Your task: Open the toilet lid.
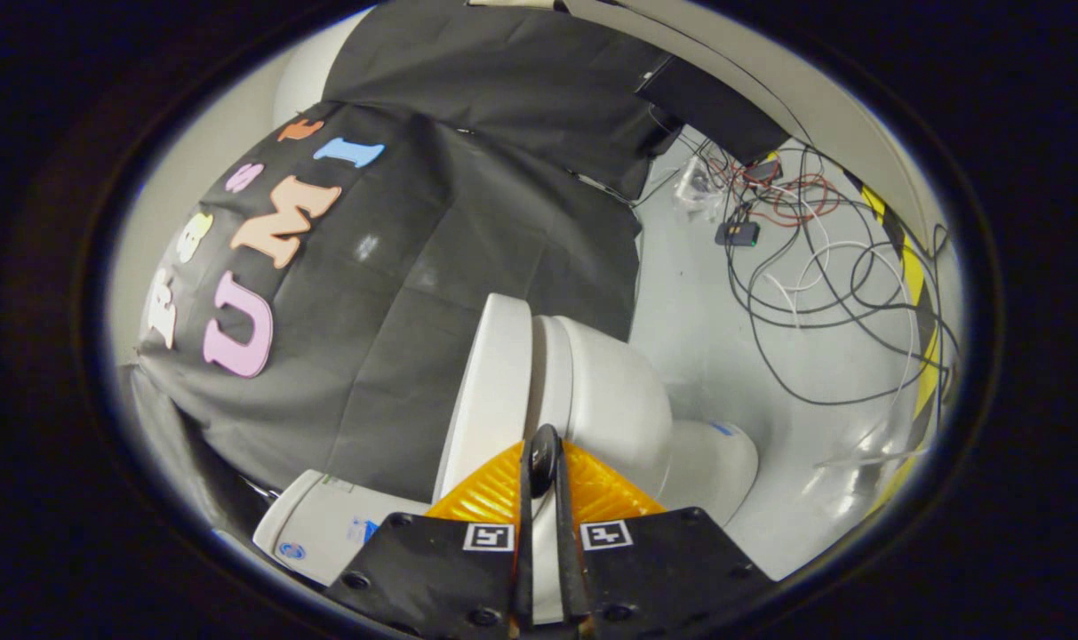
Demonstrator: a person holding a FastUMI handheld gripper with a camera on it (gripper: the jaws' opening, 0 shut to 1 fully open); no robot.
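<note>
The view is rolled on its side. A white toilet stands just ahead of my fingers, with its lid [494, 391] towards the black cloth and the bowl [610, 400] and foot [716, 458] on the other side. A narrow dark gap runs between the lid and the seat [549, 356], ending at my fingertips. My gripper [544, 453] is closed to a thin slit at the lid's edge. A white strip of that edge shows between the fingers [525, 524]. The tank [325, 524] lies close beside the gripper's body.
Black cloth [467, 222] hangs right behind the lid. Loose cables [814, 258] and a small dark device [737, 233] lie on the pale floor beyond the bowl. Yellow-black tape [912, 267] marks the floor's far edge.
</note>
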